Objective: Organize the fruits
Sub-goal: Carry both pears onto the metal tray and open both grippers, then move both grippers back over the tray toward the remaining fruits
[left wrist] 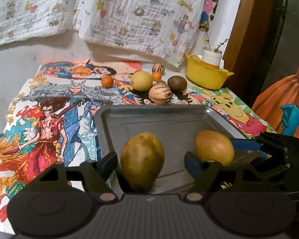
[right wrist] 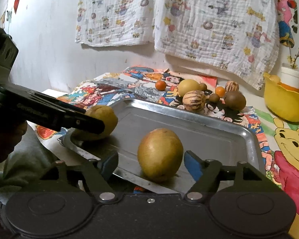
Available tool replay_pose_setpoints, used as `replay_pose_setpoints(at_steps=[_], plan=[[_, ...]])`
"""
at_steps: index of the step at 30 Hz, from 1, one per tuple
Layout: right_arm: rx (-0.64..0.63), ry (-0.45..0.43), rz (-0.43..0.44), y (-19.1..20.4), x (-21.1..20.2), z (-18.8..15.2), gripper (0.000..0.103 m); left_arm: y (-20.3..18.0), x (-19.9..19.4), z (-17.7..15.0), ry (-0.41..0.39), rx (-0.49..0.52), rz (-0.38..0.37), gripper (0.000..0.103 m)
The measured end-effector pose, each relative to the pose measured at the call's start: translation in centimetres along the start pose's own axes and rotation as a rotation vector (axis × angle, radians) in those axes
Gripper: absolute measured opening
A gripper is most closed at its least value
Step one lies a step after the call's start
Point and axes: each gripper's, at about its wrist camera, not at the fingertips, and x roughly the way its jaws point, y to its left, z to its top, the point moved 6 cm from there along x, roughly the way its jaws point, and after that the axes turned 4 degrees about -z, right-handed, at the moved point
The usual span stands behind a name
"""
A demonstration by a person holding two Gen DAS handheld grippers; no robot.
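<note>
Two mangoes (left wrist: pixel 142 161) (right wrist: pixel 160 154) on steel tray (left wrist: pixel 169 125). Left gripper (left wrist: pixel 150 163) and right gripper (right wrist: pixel 150 162) both spread, pads clear of fruit. Likely to roll if nudged on withdrawal.

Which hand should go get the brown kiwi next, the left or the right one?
Right, probably. The kiwi lies past the tray's far right corner, on the right tool's side. The left tool sits over the tray's left half, farther away. Both tools are open.

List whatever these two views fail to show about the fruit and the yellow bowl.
- Left mango: base hidden behind the gripper body, left wrist view.
- Yellow bowl: contents masked by its wall and a white cup, right wrist view.
- Small brown fruits: too small to identify.
</note>
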Motion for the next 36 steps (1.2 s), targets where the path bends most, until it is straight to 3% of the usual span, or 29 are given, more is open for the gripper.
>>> replay_pose_setpoints(at_steps=[5, 10, 15, 24, 30, 36], plan=[[-0.010, -0.024, 0.001, 0.0, -1.4, -0.3, 0.087, -0.6, -1.6, -0.4, -0.030, 0.038, 0.015, 0.096], [-0.005, -0.028, 0.010, 0.0, -2.3, -1.0, 0.097, -1.0, -2.8, -1.5, -0.030, 0.098, 0.028, 0.102], [-0.010, 0.003, -0.006, -0.2, -2.8, -1.7, 0.102, -1.0, -3.4, -3.0, 0.013, 0.140, 0.047, 0.102], [0.004, 0.032, -0.099, -2.2, -3.2, -2.2, 0.102, 0.9, -4.1, -3.7, 0.088, 0.090, 0.104, 0.102], [0.014, 0.009, -0.138, -3.4, -2.9, -1.4, 0.102, 1.9, -4.7, -3.1, 0.104, 0.100, 0.154, 0.102], [-0.004, -0.026, -0.156, -4.3, -2.4, 0.2, 0.102, 3.5, -4.8, -1.8, 0.097, 0.046, 0.182, 0.102]])
